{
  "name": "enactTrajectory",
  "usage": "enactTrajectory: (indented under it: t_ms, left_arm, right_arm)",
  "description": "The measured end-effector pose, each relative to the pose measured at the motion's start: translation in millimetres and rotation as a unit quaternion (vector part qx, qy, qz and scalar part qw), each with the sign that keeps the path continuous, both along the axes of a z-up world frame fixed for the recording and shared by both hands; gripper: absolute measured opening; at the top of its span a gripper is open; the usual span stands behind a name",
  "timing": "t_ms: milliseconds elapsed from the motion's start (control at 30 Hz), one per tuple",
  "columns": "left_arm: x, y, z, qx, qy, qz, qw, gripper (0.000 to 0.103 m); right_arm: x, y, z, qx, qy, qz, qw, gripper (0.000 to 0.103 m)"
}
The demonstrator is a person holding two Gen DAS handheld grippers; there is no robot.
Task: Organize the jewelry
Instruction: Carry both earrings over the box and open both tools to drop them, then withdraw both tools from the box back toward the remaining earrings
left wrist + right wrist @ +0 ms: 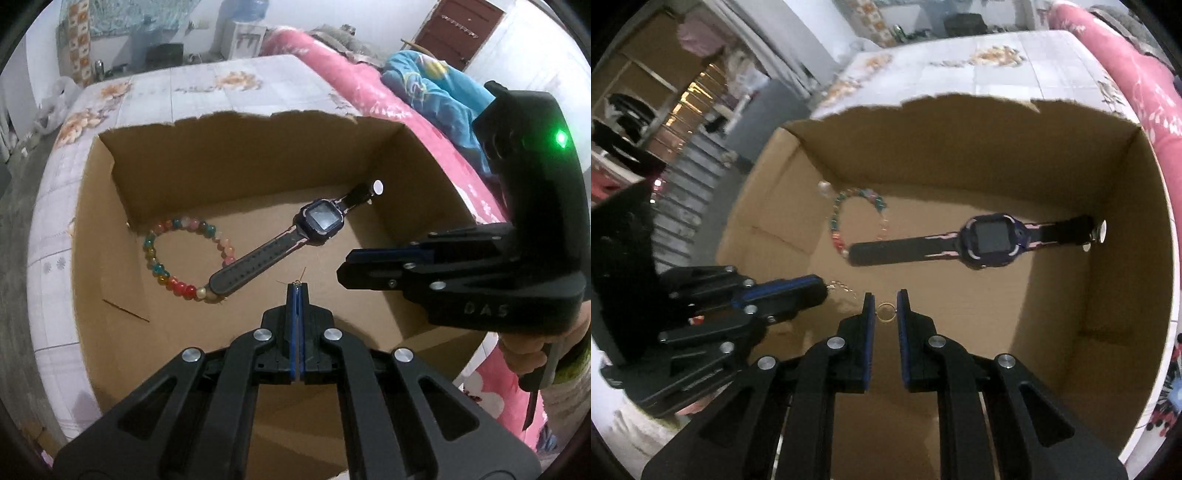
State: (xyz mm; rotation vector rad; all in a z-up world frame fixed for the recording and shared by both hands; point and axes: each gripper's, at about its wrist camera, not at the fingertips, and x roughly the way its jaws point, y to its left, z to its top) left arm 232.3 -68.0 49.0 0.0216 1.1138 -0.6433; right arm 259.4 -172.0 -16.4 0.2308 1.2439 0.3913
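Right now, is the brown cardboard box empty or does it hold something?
Not empty. On the floor of the brown cardboard box lie a multicoloured bead bracelet and a dark wristwatch.

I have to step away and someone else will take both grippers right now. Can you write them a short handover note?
Left gripper: shut, pinching what looks like a thin chain at its tips, over the cardboard box.
Right gripper: shut on a small gold ring, also over the box.
Already lying in the box: beaded bracelet and watch, the strap end overlapping the bracelet.
Left: set the ring and the chain down in the box, clear of the other pieces.
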Motion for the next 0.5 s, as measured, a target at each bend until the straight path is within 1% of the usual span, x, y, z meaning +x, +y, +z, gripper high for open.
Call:
enactTrajectory:
  t_ms: [100,200,233,267,333,433,500]
  left_arm:
    - [3,-1,-5,0.004,0.012,0.008,0.9999,0.001]
    - [4,-2,-8,0.006,0.017,0.012,0.9998,0.003]
    - [5,-3,-8,0.006,0.017,0.011,0.9998,0.009]
    - [5,-3,-8,0.005,0.016,0.011,0.9998,0.012]
    - [3,-2,-7,0.009,0.007,0.012,0.9999,0.012]
    - [0,0,-4,0.003,0.004,0.008,1.0,0.012]
    - [-2,2,1,0.001,-0.011,0.01,0.9999,0.012]
  right_arm:
    - [1,0,-3,-0.011,0.007,-0.003,1.0,0.013]
    - [-1,-1,-1,-0.015,0.002,-0.007,1.0,0.013]
    - [-1,-3,0,-0.013,0.001,-0.009,1.0,0.013]
    - [-1,-6,1,-0.013,-0.001,-0.013,1.0,0.015]
    - [-3,-12,5,-0.015,-0.007,-0.021,1.0,0.017]
    - [-5,-18,8,-0.006,-0.008,-0.027,1.0,0.02]
    - [-10,-22,12,-0.002,-0.015,-0.033,0.999,0.022]
